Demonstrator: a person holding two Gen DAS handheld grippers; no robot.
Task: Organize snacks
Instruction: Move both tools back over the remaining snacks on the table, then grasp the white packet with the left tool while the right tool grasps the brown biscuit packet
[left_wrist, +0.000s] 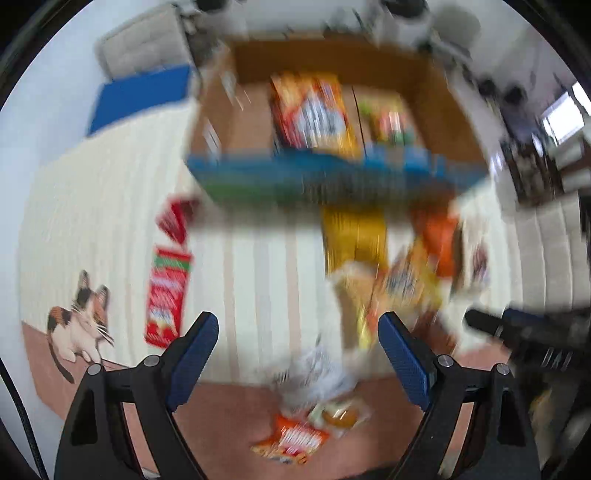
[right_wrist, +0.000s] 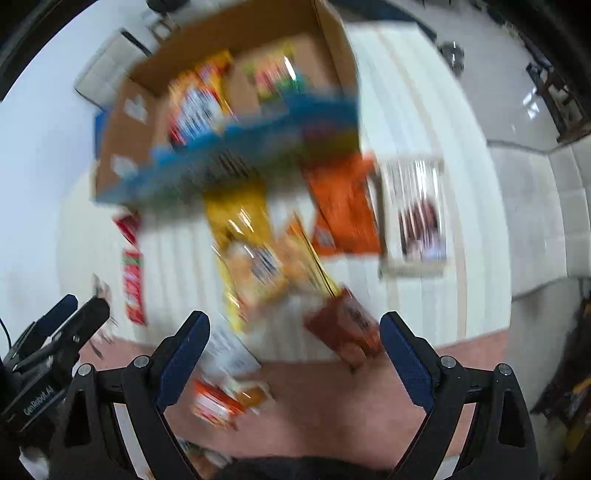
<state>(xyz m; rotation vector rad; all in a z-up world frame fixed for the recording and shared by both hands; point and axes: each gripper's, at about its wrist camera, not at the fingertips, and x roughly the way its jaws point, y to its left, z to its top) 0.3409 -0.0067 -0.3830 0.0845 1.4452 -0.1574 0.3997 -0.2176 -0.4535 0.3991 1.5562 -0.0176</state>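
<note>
Both views are motion-blurred. An open cardboard box (left_wrist: 436, 99) with a blue front stands at the far side of a striped rug and holds an orange snack bag (left_wrist: 314, 110) and a smaller green-yellow pack (left_wrist: 391, 122). It also shows in the right wrist view (right_wrist: 122, 147). In front of it lie loose snacks: a yellow bag (left_wrist: 354, 236), an orange bag (right_wrist: 343, 210), a red pack (left_wrist: 166, 295), a white box (right_wrist: 413, 218), a brown pack (right_wrist: 347, 325). My left gripper (left_wrist: 297, 332) is open and empty above the rug. My right gripper (right_wrist: 295, 332) is open and empty.
A small orange pack (left_wrist: 291, 439) and a clear-wrapped snack (left_wrist: 336, 413) lie on the brown rug border near me. A cat picture (left_wrist: 81, 321) is on the rug's left. A blue mat (left_wrist: 140, 96) lies beside the box. A sofa (right_wrist: 546, 206) stands right.
</note>
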